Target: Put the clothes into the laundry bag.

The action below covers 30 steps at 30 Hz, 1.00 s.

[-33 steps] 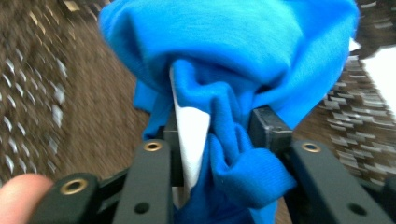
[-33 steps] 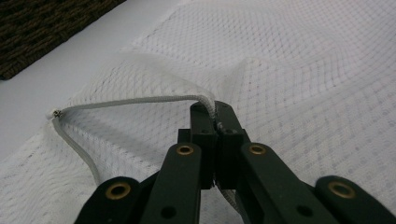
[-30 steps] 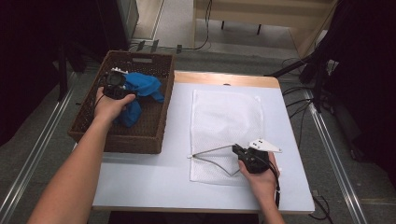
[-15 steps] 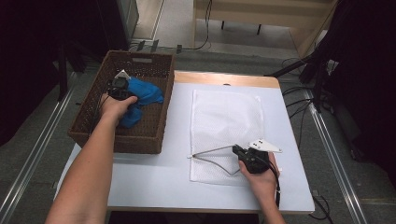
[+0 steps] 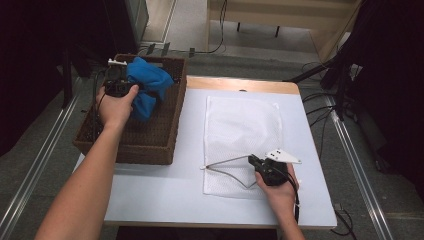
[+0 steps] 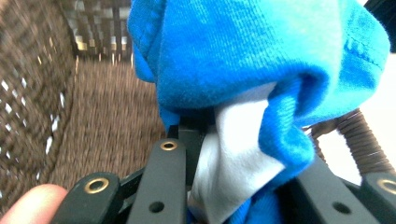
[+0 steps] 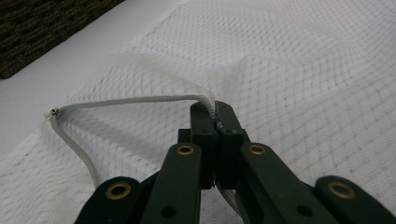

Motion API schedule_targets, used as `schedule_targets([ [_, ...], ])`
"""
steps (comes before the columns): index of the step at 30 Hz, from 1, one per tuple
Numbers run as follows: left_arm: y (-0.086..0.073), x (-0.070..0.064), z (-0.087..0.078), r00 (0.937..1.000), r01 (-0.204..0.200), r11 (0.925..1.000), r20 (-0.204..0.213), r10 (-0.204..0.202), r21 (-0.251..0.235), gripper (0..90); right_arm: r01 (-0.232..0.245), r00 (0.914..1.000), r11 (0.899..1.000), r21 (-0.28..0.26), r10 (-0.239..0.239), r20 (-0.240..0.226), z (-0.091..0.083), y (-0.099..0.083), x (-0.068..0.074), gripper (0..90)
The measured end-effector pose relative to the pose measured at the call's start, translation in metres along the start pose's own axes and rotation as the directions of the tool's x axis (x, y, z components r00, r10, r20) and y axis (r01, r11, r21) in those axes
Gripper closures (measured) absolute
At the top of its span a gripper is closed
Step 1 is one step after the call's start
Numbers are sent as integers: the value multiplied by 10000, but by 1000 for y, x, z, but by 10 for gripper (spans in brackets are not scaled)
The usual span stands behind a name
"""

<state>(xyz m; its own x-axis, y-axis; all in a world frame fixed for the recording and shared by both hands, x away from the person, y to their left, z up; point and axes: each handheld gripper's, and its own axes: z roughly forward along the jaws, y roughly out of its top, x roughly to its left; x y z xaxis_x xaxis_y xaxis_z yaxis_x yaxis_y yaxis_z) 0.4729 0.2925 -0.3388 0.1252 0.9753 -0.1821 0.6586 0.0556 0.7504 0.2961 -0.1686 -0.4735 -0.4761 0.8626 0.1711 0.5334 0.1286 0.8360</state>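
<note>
The right gripper (image 7: 215, 122) pinches the mesh bag's (image 7: 299, 70) zipper edge (image 7: 140, 100) (lifted open) above the white table (image 7: 60, 60).

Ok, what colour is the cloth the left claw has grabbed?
Bright blue cloth, with a white inner patch near the jaws; the left gripper view shows it best.

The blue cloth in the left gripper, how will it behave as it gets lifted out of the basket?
The blue cloth will probably stay floppy: it bunches and droops around the left gripper. It looks light. A trailing fold might snag the wicker basket rim.
</note>
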Motion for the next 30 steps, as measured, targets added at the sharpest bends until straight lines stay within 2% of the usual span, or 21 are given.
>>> schedule_targets([
  [1, 1, -1, -4, 10000, -39, 9997, 39, 40, -227, 741, 27, 10000, 10000, -5, -27, -4, 0, 0, 0, 900],
  [2, 1, -1, -4, 10000, -39, 9997, 39, 40, -227, 741, 27, 10000, 10000, -5, -27, -4, 0, 0, 0, 900],
  [3, 3, -3, -13, 9999, -144, 9976, 82, 150, -672, 741, 17, 10000, 10000, 0, -17, 2, 0, 0, 1, 900],
  [5, 5, -6, -20, 9998, -137, 9945, 159, 154, -1035, 741, 28, 10000, 10000, -14, -28, 2, 0, 0, 1, 900],
  [9, 8, -12, -32, 9992, -206, 9879, 306, 256, -1540, 739, 48, 10000, 10000, -30, -48, -3, 0, 0, 1, 900],
  [10, 8, -12, -32, 9992, -206, 9879, 306, 256, -1540, 740, 52, 10000, 10000, -30, -52, -1, 0, 0, 1, 900],
  [12, 9, -17, -39, 9982, -165, 9829, 533, 267, -1836, 739, 56, 10000, 10000, -33, -56, -2, 0, 0, 1, 900],
  [14, 10, -19, -41, 9978, -164, 9814, 597, 283, -1911, 738, 57, 10000, 10000, -32, -57, 0, 0, 0, 1, 900],
  [17, 11, -28, -48, 9958, -194, 9750, 827, 386, -2212, 738, 68, 10000, 10000, -28, -68, 1, 0, 0, 1, 900],
  [20, 12, -33, -51, 9943, -228, 9736, 962, 457, -2272, 738, 82, 10000, 10000, -28, -82, 10, 0, 0, 1, 900],
  [27, 13, -55, -60, 9859, -431, 9676, 1463, 816, -2489, 738, 72, 10000, 10000, -25, -72, 2, 0, 0, 1, 900],
  [28, 13, -55, -60, 9859, -431, 9676, 1463, 816, -2489, 738, 55, 10000, 10000, -40, -55, -23, 0, 0, 1, 900],
  [30, 13, -66, -64, 9807, -568, 9652, 1671, 1019, -2553, 738, 53, 10000, 10000, -41, -53, -32, 0, 0, 1, 900],
])
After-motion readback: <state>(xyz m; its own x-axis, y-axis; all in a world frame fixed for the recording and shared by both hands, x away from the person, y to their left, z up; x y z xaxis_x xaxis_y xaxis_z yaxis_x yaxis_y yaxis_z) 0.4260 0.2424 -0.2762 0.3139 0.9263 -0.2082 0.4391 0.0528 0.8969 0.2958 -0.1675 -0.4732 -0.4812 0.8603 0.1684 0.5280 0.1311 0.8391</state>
